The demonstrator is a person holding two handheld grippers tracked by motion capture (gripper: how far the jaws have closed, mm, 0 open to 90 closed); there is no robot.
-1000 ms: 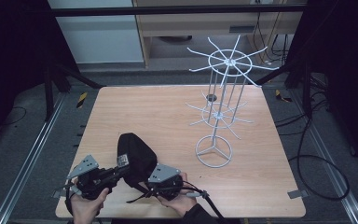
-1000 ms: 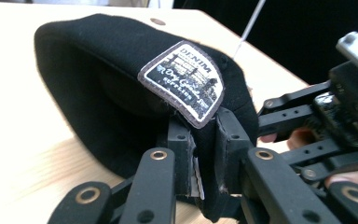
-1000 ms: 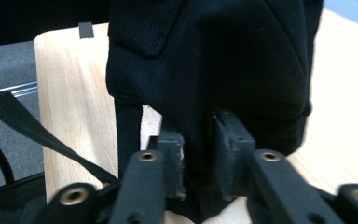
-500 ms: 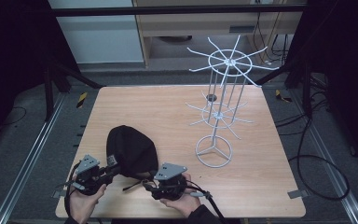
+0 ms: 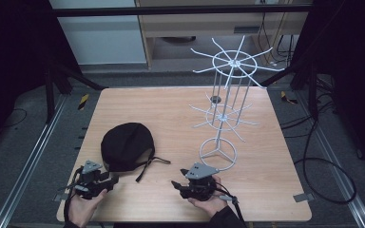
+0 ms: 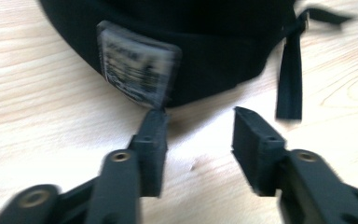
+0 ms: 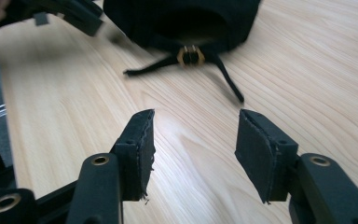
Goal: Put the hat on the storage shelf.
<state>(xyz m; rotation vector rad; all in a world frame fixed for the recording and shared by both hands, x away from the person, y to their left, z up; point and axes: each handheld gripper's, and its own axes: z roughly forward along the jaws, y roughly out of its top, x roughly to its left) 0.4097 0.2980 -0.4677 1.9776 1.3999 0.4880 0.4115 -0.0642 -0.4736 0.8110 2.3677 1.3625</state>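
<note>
Left gripper (image 5: 110,180): fingers (image 6: 151,140) apart, empty, resting low over the bench (image 5: 171,109); one tip just beside the cap's edge under its label (image 6: 137,74).
Right gripper (image 5: 177,185): fingers (image 7: 137,149) apart, empty, bare wood between them.
Cap (image 5: 126,145): black, lying on the bench ahead of both finger pairs, nearer the left; strap (image 7: 223,77) and brass buckle (image 7: 191,55) trail toward the right fingers.
Rack (image 5: 225,109): white wire stand, well beyond the right fingers, nothing hung.
Step in hand: judged a pause with the cap set down, unheld.
Next move: likely a grasp of the cap's rim; calls for fingers closing on fabric, clear of the loose strap.
</note>
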